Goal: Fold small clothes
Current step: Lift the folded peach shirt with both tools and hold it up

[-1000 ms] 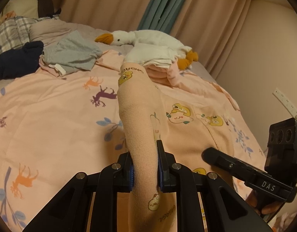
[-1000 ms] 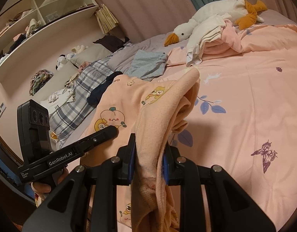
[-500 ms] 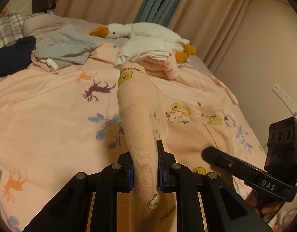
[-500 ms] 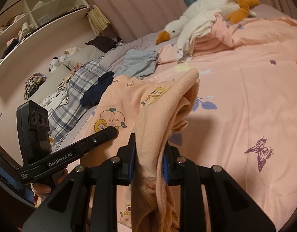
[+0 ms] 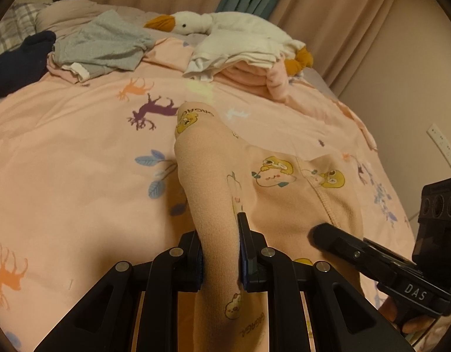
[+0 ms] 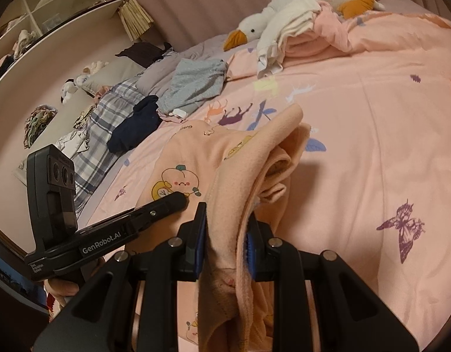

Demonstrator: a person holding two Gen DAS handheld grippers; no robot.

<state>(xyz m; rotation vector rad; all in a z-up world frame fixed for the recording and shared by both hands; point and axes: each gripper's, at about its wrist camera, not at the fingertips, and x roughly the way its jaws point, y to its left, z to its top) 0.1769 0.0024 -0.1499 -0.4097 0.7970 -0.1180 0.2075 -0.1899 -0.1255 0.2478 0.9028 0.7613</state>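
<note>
Garment (image 5: 216, 193) (peach) — in both claws

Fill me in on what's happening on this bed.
A person is folding a small peach garment printed with cartoon animals, using a handheld gripper in each hand. The left gripper and the right gripper are each shut on a bunched part of it, holding it over the pink bedspread. A grey garment and a plush goose lie farther back.
</note>
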